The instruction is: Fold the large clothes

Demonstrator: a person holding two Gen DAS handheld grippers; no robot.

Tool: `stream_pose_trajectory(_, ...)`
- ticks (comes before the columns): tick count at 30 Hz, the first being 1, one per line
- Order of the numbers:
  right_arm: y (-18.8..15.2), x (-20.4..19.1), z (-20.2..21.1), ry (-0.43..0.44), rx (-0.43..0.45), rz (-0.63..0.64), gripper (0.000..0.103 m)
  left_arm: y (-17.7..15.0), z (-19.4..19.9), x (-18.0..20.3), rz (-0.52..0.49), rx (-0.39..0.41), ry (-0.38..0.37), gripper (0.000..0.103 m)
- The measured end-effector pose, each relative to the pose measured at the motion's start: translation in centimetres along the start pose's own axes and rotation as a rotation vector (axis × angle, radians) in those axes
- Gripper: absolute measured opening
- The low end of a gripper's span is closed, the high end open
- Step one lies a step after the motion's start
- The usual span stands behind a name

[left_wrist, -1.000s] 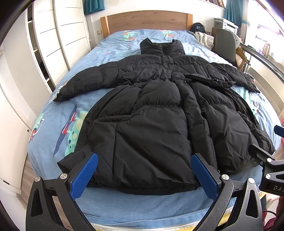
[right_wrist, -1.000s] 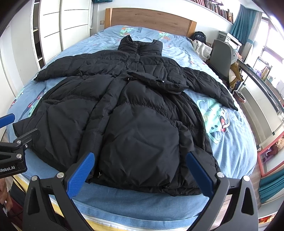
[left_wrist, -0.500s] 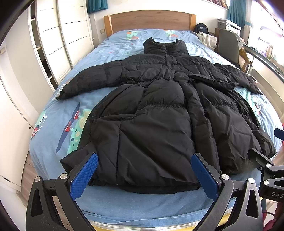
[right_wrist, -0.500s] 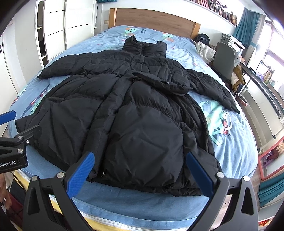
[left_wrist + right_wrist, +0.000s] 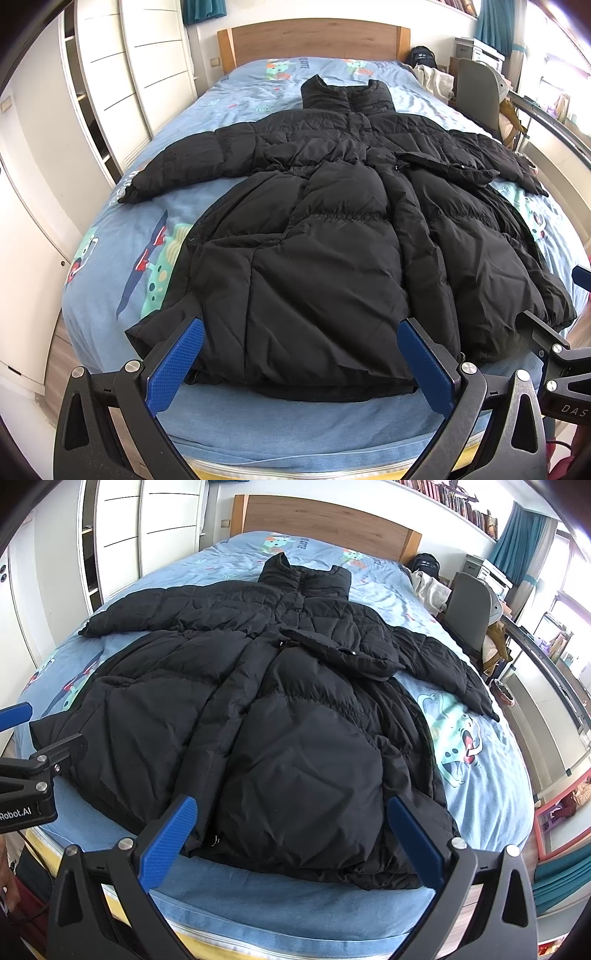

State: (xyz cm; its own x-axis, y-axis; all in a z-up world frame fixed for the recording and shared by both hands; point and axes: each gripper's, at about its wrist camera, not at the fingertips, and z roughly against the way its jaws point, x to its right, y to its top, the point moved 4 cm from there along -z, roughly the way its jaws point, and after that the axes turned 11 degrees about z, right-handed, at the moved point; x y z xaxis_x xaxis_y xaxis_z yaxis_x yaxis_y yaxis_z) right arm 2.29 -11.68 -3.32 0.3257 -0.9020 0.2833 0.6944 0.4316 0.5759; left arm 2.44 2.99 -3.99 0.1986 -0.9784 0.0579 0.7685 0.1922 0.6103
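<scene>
A long black puffer coat [image 5: 332, 236] [image 5: 280, 716] lies spread flat on the bed, collar toward the headboard, both sleeves stretched out sideways, hem toward me. My left gripper [image 5: 301, 363] hovers open above the bed's foot edge, its blue pads wide apart over the hem's left half, holding nothing. My right gripper [image 5: 291, 843] is likewise open and empty over the hem's right half. Each gripper's body shows at the edge of the other's view.
The bed [image 5: 110, 266] has a blue cartoon-print sheet and a wooden headboard [image 5: 314, 40]. White wardrobes [image 5: 110, 92] line the left side. A grey chair [image 5: 469, 609], a metal rail and clutter stand along the right. A bag and pale cloth [image 5: 428, 579] sit by the headboard.
Both views have drifted slightly back and up from the coat, so more of the headboard shows. The coat has not moved and both grippers stay open.
</scene>
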Motion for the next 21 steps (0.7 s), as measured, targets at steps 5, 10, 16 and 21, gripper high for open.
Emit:
stream_pose_trajectory(5,-0.01,-0.12,-0.1,-0.001,-0.002,0.005,0.103,-0.07,-0.1,-0.08,0.001,-0.003,0.003,0.103)
stream_pose_trajectory(10,0.02,-0.4,-0.19,-0.013,-0.001,0.024,0.103,-0.09,-0.18,-0.18,0.004,-0.004,0.004,0.103)
stream_pose_trajectory(16,0.05,-0.63,-0.31,-0.017,-0.005,0.033,0.103,-0.11,-0.45,-0.3,0.008,-0.011,0.008,0.103)
stream_pose_trajectory(21,0.07,-0.68,-0.37,-0.017,-0.007,0.035,0.103,-0.12,-0.46,-0.41,0.01,-0.013,0.01,0.103)
